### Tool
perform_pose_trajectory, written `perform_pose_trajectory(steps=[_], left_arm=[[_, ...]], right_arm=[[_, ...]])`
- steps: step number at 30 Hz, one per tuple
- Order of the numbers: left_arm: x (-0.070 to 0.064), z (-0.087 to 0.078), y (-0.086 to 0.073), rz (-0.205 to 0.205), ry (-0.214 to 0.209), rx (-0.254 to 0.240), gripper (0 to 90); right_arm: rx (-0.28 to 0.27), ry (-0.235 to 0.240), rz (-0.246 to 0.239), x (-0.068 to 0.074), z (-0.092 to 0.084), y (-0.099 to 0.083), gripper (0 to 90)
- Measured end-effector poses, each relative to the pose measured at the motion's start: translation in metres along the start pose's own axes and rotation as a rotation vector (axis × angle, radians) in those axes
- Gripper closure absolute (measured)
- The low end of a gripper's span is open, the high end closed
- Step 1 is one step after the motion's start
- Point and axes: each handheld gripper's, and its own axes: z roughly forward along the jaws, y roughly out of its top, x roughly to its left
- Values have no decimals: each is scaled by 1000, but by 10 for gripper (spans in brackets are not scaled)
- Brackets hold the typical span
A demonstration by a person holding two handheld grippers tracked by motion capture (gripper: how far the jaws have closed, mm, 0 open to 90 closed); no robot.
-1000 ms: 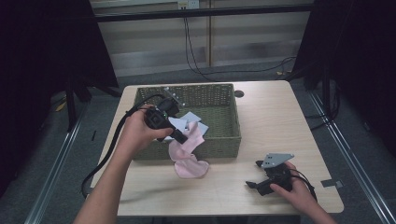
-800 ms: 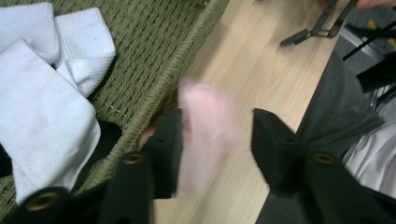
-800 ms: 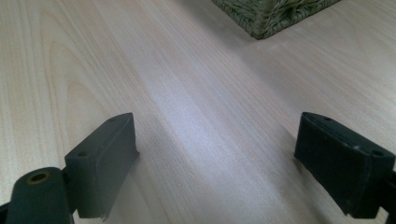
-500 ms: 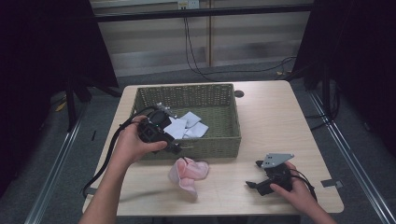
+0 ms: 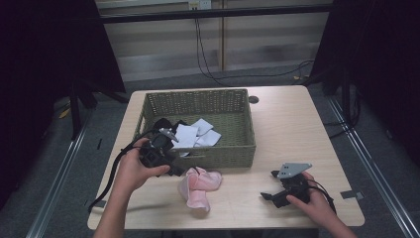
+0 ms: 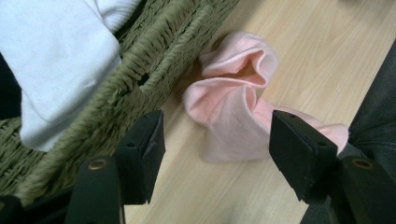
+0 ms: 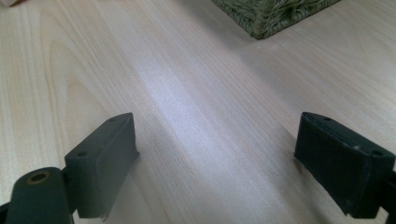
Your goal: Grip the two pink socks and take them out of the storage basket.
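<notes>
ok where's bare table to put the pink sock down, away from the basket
The widest bare wood lies right of the basket, up to the table edge. A smaller patch sits between the pink sock and the right tool. It is crowded at the basket's front left corner, where the left tool hovers over the sock.

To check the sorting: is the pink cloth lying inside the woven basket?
No, the pink cloth lies on the table, just outside the basket.

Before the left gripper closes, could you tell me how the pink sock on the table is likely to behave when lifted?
The pink sock lies crumpled in soft folds, so it will probably hang limp and droop from the left gripper. It looks thin and light. Its fabric should grip well in the jaws and is unlikely to roll or break.
</notes>
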Motion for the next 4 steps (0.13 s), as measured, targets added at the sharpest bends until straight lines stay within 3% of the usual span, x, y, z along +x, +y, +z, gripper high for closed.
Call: perform_pose_trajectory(steps=[4], left_arm=[[-2,4,0,22,1,17,339]], right_arm=[[0,0,0,0,0,0,121]])
